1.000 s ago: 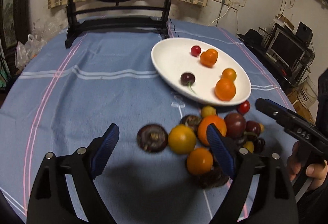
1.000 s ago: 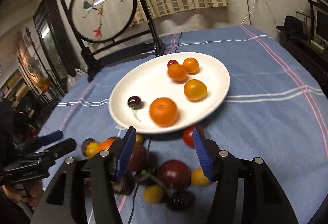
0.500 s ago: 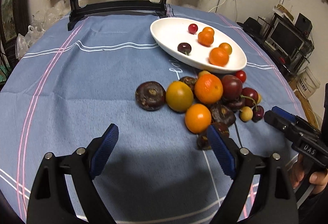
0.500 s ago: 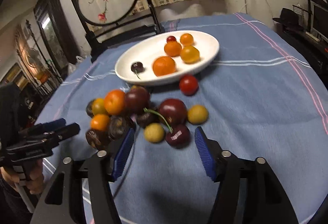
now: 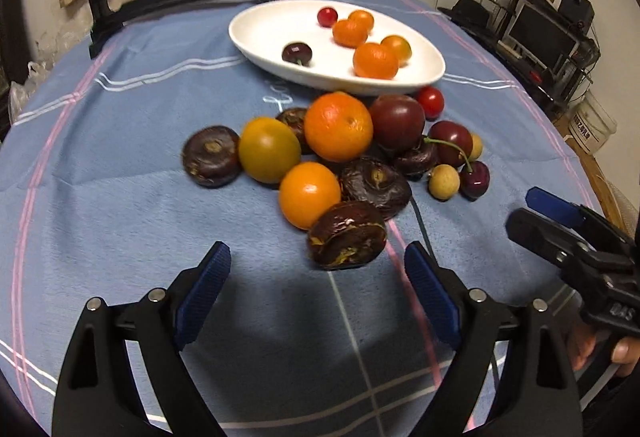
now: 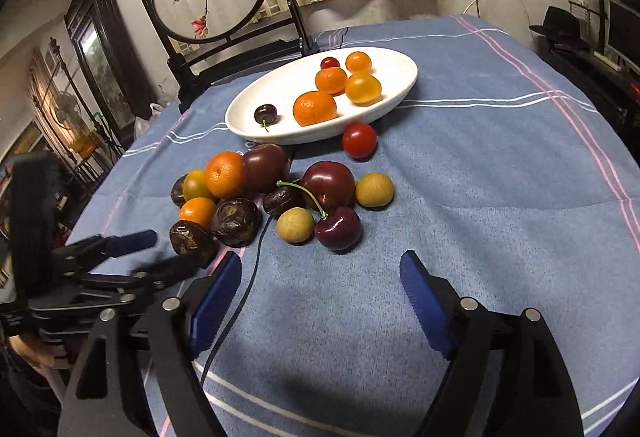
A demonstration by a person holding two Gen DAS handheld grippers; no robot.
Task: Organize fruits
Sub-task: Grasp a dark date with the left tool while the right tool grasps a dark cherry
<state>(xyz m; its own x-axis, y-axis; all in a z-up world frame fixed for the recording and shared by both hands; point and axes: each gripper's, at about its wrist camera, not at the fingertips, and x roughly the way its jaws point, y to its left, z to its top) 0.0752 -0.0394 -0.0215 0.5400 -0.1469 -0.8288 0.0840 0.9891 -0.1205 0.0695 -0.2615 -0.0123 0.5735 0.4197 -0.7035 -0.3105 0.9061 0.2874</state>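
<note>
Mixed loose fruits [image 5: 340,161] are heaped on the blue cloth at 6 o'clock of the white oval plate [image 5: 256,37]. The left gripper [image 5: 316,285] is held wide and empty, while the right gripper [image 6: 320,289] is opening, nothing between. Round fruits could be nudged and rolled away.

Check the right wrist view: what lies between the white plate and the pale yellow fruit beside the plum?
One small red tomato lies on the cloth between the white plate and the pale yellow fruit.
</note>
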